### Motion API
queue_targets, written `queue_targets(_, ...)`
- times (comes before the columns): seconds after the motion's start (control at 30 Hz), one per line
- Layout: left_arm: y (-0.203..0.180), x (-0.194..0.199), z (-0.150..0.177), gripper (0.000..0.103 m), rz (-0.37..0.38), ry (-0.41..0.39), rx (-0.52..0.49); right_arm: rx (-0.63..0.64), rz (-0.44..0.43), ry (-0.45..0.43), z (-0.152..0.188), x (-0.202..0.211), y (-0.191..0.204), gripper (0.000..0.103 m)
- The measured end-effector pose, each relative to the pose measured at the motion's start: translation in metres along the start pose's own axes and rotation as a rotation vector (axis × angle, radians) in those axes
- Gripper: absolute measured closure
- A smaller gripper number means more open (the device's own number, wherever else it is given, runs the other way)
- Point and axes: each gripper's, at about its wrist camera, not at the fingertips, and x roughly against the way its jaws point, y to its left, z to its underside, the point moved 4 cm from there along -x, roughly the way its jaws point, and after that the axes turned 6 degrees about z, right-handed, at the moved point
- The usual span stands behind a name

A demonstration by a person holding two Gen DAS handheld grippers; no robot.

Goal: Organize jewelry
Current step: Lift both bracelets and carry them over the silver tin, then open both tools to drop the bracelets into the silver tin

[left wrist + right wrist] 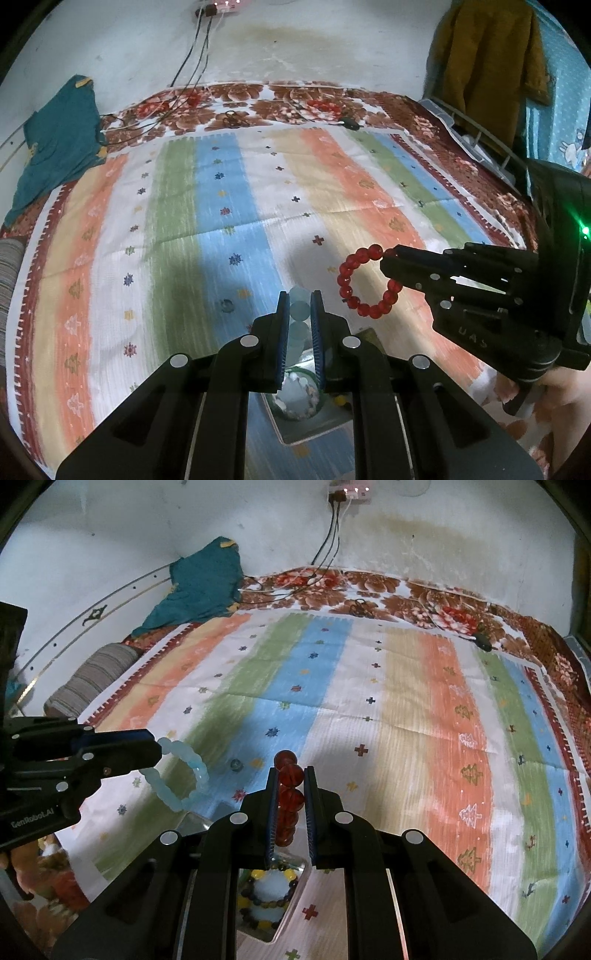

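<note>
My left gripper (300, 301) is shut on a pale blue bead bracelet (298, 317) and holds it above the striped cloth; the bracelet also shows in the right wrist view (184, 775), hanging from the left gripper (157, 751). My right gripper (291, 775) is shut on a red bead bracelet (290, 797); in the left wrist view the red bracelet (364, 282) hangs as a ring from the right gripper (386, 262). Below the grippers lies a clear tray (314, 432) with a shell-and-bead bracelet (295, 398), and a yellow and dark bead bracelet (266, 897).
A striped cloth (229, 229) covers a floral bedspread (258, 99). A teal garment (59, 140) lies at the far left, cables (192, 55) run down the wall, a small dark bead (226, 305) lies on the cloth, and a striped bolster (92, 679) sits at the left.
</note>
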Motion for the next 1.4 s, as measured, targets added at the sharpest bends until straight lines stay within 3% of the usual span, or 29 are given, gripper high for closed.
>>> queue_targets(1.03, -0.026, 0.025, 0.044, 0.092, 0.032, -0.003, -0.003, 0.033, -0.045, 0.026, 0.047, 0.031, 0.019, 0.089)
queue_targets(1.07, -0.025, 0.026, 0.044, 0.089, 0.026, -0.007, 0.003, 0.031, -0.039, 0.030, 0.049, 0.030, 0.018, 0.089)
queue_targets(1.1, -0.022, 0.028, 0.044, 0.076, 0.011, -0.017, 0.014, 0.031, -0.035, 0.034, 0.049, 0.030, 0.017, 0.089)
queue_targets(1.17, -0.020, 0.031, 0.043, 0.063, 0.005, -0.027, 0.031, 0.031, -0.012, 0.031, 0.049, 0.030, 0.014, 0.082)
queue_targets(1.23, -0.014, 0.032, 0.043, 0.063, -0.008, -0.033, 0.051, 0.019, -0.005, 0.028, 0.049, 0.030, 0.009, 0.065)
queue_targets(1.27, -0.011, 0.032, 0.043, 0.062, -0.014, -0.032, 0.060, 0.009, -0.007, 0.029, 0.049, 0.030, 0.007, 0.062)
queue_targets(1.4, 0.001, 0.030, 0.041, 0.057, -0.035, -0.028, 0.098, -0.018, -0.008, 0.044, 0.046, 0.027, -0.001, 0.061)
